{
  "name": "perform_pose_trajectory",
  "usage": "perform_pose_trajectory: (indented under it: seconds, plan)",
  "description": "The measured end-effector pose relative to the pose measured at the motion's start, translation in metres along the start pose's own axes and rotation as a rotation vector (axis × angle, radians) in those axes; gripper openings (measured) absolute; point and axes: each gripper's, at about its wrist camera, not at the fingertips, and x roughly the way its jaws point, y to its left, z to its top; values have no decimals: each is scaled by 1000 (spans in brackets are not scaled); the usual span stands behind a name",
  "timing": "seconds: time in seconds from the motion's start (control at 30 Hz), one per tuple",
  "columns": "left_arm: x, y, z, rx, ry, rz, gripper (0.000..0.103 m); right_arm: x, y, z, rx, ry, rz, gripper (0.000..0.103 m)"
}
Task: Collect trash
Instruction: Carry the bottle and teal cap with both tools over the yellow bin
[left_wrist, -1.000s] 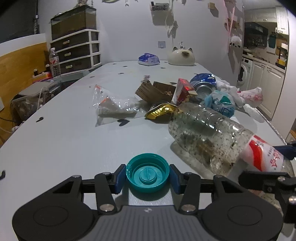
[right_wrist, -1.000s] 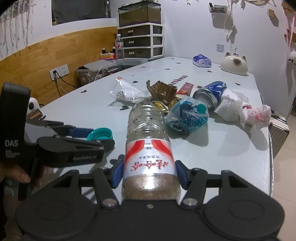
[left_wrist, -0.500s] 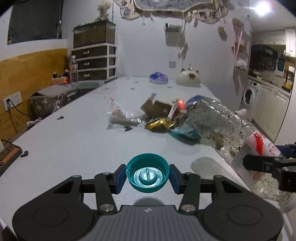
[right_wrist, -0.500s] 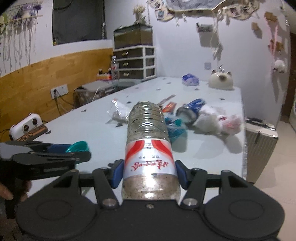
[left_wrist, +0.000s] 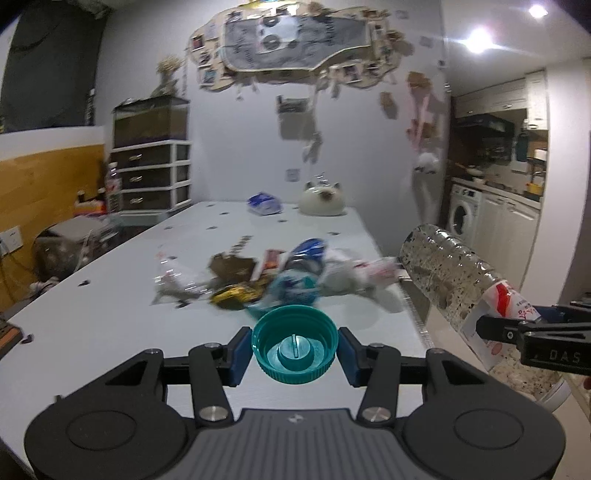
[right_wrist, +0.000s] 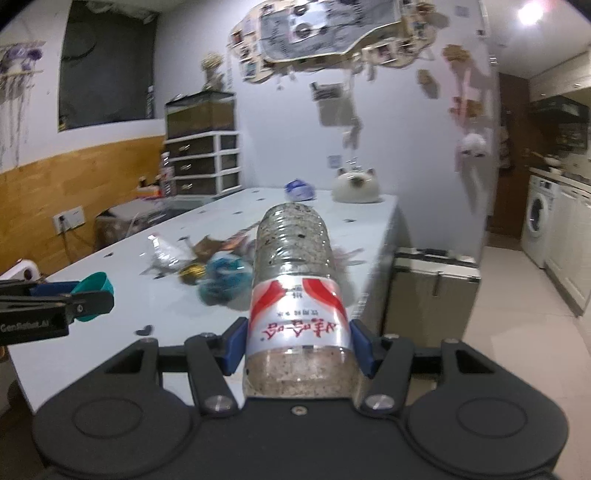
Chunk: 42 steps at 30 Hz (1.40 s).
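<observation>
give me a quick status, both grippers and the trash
Left hand-held gripper shut on round teal plastic cap. Right hand-held gripper shut on clear speckled plastic bottle. Both held above white table; remaining trash pile beyond. Nothing in the way.

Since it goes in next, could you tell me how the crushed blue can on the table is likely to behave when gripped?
The blue can looks thin-walled and dented, so it is probably light and may buckle further. It lies on its side against other trash, so a push could roll it.
</observation>
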Motion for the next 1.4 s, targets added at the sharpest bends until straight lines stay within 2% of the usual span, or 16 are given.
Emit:
perform_pose_trajectory:
  seconds: [0.27, 0.53, 0.77, 1.13, 1.4]
  plan:
    - [8, -76, 1, 33, -17, -137, 50, -38, -68, -19, 55, -16, -125, 60]
    - [35, -165, -5, 85, 19, -275, 50, -75, -149, -47, 151, -21, -264, 60]
    - [65, -230, -20, 108, 62, -361, 50, -88, -214, -80, 236, 16, -364, 60]
    - [146, -303, -72, 131, 212, -428, 50, -56, -285, -148, 354, 150, -452, 60]
    - [217, -322, -116, 116, 317, -419, 50, -2, -325, -201, 429, 268, -468, 60]
